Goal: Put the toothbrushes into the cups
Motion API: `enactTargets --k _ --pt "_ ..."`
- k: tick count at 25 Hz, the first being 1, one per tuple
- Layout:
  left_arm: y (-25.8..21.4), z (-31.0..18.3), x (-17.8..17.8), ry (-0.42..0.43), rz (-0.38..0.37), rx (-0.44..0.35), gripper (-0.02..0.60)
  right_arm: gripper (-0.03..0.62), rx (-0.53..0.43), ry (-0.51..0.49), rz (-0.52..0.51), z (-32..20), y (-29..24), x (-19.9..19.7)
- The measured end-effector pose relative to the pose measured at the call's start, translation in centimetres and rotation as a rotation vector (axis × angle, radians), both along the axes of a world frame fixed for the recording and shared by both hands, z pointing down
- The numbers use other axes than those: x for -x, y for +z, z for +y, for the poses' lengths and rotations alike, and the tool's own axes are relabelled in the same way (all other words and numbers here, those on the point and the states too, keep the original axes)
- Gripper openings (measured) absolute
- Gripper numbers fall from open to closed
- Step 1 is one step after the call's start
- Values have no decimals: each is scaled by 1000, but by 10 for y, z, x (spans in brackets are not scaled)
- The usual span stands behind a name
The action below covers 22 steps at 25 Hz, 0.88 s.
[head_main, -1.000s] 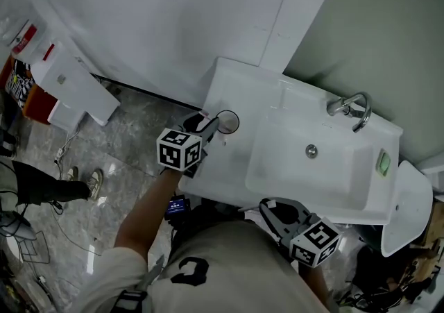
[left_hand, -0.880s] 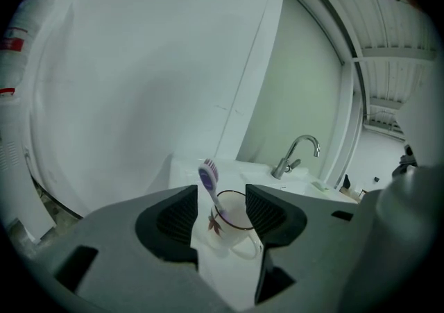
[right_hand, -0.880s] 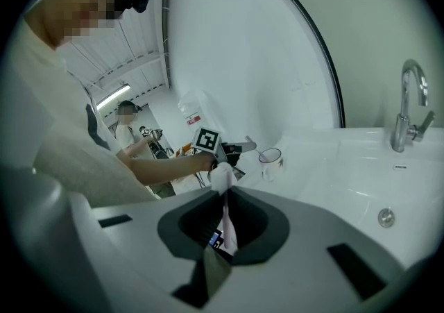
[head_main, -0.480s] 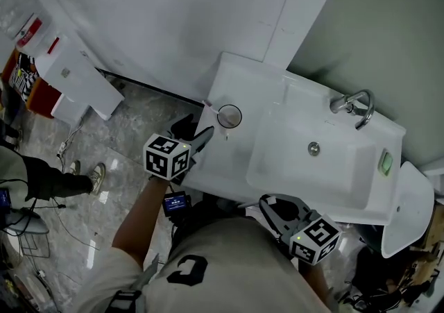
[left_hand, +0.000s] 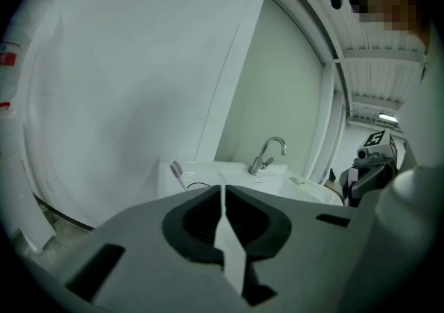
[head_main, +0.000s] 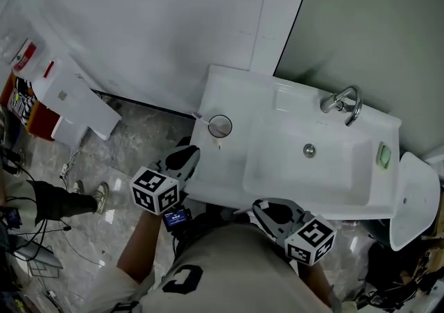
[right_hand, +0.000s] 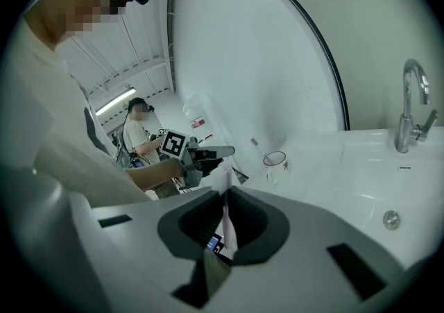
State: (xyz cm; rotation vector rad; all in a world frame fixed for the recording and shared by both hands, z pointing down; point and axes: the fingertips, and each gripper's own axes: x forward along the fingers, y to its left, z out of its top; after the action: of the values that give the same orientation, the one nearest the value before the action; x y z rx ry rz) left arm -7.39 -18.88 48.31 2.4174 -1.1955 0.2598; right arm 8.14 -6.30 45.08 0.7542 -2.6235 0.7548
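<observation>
White ceramic sink [head_main: 347,190] as landmark. The clear plastic cup [head_main: 220,126] stands on its left ledge, close to the left rim, with bare ledge around it. The pale-headed toothbrush [left_hand: 176,168] is in the cup, long axis tilted, head up, leaning out toward the sink's left edge. The left gripper [head_main: 189,154] is off the front-left corner over the grey marble floor [head_main: 125,134], apart from the rim; its claw has just been closing, tips together, nothing between. The right gripper [head_main: 268,209] is at the sink's front edge, claw pressed together, empty.

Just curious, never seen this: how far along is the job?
Done: one toothbrush leans in the cup on the sink. In hand: nothing clear; left gripper's jaws have just been closing empty, right gripper shut. Left: no other toothbrush or cup visible.
</observation>
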Motion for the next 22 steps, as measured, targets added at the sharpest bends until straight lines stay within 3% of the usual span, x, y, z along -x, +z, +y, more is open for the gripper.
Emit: enactTargets --k 1,8,15,22 --pt "-1 2 -4 9 -11 -6 21 32 2 0 -1 1 1 -1" --pt "13 24 -32 69 -113 -5 20 32 17 4 -7 10 3 -6" --pt "18 33 -16 24 -93 16 20 32 6 -22 2 5 -1 6" --pt "20 37 22 -34 -60 32 20 31 -56 34 -16 -20 -25 19"
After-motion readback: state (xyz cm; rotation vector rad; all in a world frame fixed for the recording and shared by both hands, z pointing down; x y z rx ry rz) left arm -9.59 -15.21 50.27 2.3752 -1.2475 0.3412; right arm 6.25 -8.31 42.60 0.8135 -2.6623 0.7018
